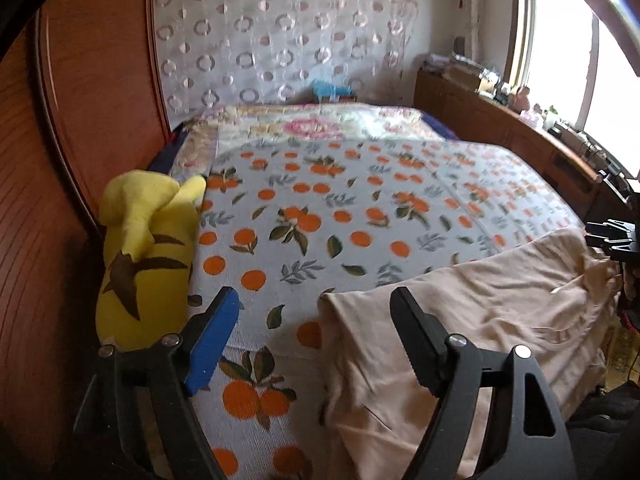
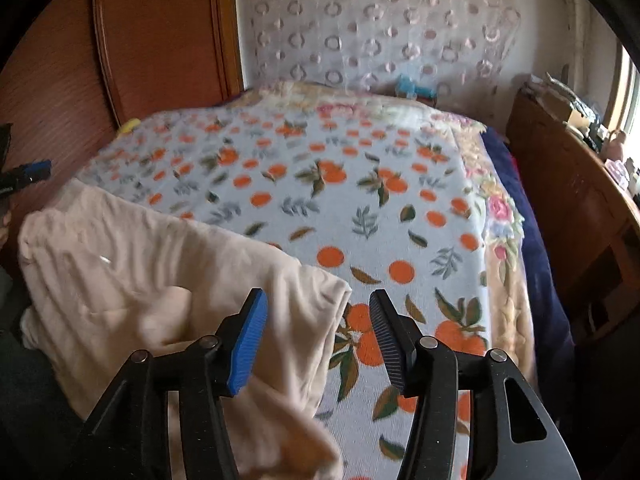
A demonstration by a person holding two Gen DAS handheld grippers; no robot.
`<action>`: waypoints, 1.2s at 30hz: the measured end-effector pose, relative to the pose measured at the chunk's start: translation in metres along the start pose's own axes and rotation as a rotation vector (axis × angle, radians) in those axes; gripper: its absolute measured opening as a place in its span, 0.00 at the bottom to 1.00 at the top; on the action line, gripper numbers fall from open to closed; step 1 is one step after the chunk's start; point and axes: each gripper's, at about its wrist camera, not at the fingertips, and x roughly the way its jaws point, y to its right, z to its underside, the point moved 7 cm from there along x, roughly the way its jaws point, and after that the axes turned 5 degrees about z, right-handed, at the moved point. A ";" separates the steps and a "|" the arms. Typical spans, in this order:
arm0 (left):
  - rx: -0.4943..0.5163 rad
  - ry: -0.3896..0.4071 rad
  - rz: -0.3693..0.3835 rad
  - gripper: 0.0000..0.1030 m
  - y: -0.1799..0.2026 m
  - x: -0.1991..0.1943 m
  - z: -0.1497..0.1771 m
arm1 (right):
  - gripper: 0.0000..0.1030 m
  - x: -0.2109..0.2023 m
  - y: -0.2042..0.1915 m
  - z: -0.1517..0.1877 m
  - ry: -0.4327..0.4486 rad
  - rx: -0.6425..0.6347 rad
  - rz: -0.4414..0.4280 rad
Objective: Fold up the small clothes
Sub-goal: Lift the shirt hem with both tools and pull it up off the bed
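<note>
Fingers (image 1: pixel 218 340) of the left gripper (image 1: pixel 316 336) stood spread wide and held nothing, hovering at the bottom of its frame over the near left corner of the beige garment (image 1: pixel 460 320). The right gripper (image 2: pixel 318 334) gaped just as wide, also empty, its blue pad above the cloth's right edge. That garment lay rumpled on the near side of the bed (image 2: pixel 360 200), across the orange-print cover, part drooping off the edge. A yellow plush toy (image 1: pixel 144 256) sat at left by the headboard. It looked like the start: each corner needed pinching before any fold.
</note>
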 end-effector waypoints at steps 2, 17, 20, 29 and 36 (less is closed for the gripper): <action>-0.012 -0.044 -0.014 0.76 -0.005 0.015 0.005 | 0.53 0.012 0.003 -0.001 -0.021 0.007 -0.005; -0.023 -0.107 0.018 0.76 -0.002 0.035 0.015 | 0.53 0.041 0.004 -0.005 -0.032 -0.006 -0.051; -0.024 -0.098 0.051 0.76 0.003 0.032 0.012 | 0.53 0.043 0.001 -0.004 -0.031 -0.006 -0.049; 0.011 -0.138 0.131 0.41 0.020 0.041 0.016 | 0.37 0.043 -0.009 0.000 -0.026 -0.024 -0.090; 0.043 -0.055 0.192 0.11 0.046 -0.002 0.004 | 0.08 0.008 -0.028 -0.006 0.055 -0.046 -0.153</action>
